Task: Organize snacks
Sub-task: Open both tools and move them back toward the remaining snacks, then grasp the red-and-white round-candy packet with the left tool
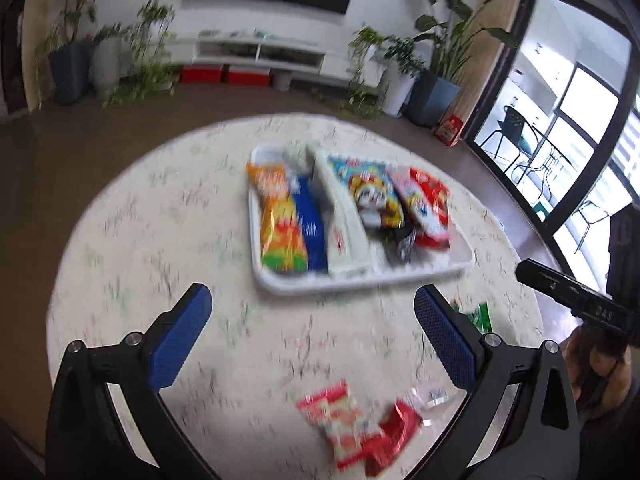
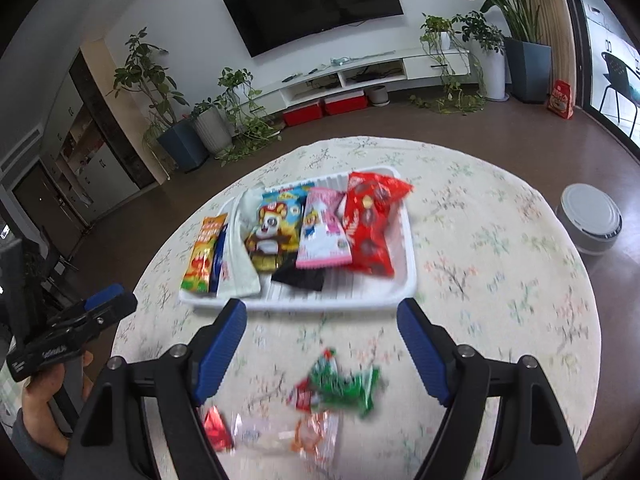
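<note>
A white tray (image 1: pixel 460 264) sits mid-table, split in two. Its left part holds an orange packet (image 1: pixel 280 228), a blue packet (image 1: pixel 308 220) and a white packet (image 1: pixel 344 240). Its right part holds a cartoon packet (image 2: pixel 276 228), a pink packet (image 2: pixel 324 232) and a red packet (image 2: pixel 370 224). Nearer me lie loose snacks: a red-and-white packet (image 1: pixel 340 416), a small red wrapper (image 1: pixel 396 428), a green packet (image 2: pixel 348 384) and a clear wrapper (image 2: pixel 296 436). My left gripper (image 1: pixel 313 294) and right gripper (image 2: pixel 321 306) hover open above the cloth, nothing between the pads.
The round table wears a floral cloth (image 1: pixel 140 240); its rim curves close on both sides. A white robot vacuum (image 2: pixel 590 220) sits on the floor to the right. Potted plants (image 2: pixel 180 128), a TV cabinet (image 2: pixel 360 76) and a glass door (image 1: pixel 560 128) stand beyond.
</note>
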`<state>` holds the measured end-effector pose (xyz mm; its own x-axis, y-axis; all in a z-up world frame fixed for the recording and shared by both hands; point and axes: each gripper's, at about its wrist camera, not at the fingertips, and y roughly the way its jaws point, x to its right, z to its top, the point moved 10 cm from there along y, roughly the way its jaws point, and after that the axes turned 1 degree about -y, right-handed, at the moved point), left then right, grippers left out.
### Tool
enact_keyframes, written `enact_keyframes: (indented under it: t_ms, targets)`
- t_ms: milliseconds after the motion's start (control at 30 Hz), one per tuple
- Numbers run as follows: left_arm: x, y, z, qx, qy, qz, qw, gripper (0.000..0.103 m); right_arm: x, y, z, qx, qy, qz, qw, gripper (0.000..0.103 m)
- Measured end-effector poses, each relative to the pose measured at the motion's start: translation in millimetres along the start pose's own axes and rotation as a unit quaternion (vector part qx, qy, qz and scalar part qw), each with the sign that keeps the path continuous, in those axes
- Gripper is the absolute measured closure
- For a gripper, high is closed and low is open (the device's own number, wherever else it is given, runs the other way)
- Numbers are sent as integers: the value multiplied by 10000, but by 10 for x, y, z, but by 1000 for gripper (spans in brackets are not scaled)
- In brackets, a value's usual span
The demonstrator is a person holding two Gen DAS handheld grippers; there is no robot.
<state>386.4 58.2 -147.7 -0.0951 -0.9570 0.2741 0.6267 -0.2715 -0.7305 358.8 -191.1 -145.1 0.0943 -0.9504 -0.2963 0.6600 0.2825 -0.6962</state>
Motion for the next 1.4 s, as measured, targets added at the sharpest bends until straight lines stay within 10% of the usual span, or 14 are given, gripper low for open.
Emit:
enact_keyframes:
  t_ms: [467, 733, 1400]
  targets:
    - [147, 157, -1030, -984, 287, 371, 9940, 1, -234, -223, -761, -300, -606, 168, 9976, 23]
    - [129, 400, -1077, -1259, 383, 632, 9893, 26, -327, -253, -844, -252, -812, 209, 9962, 23]
    - [17, 476, -973, -1221, 661, 795, 9871, 52, -525, -188, -933, -514, -1489, 336, 9869, 23]
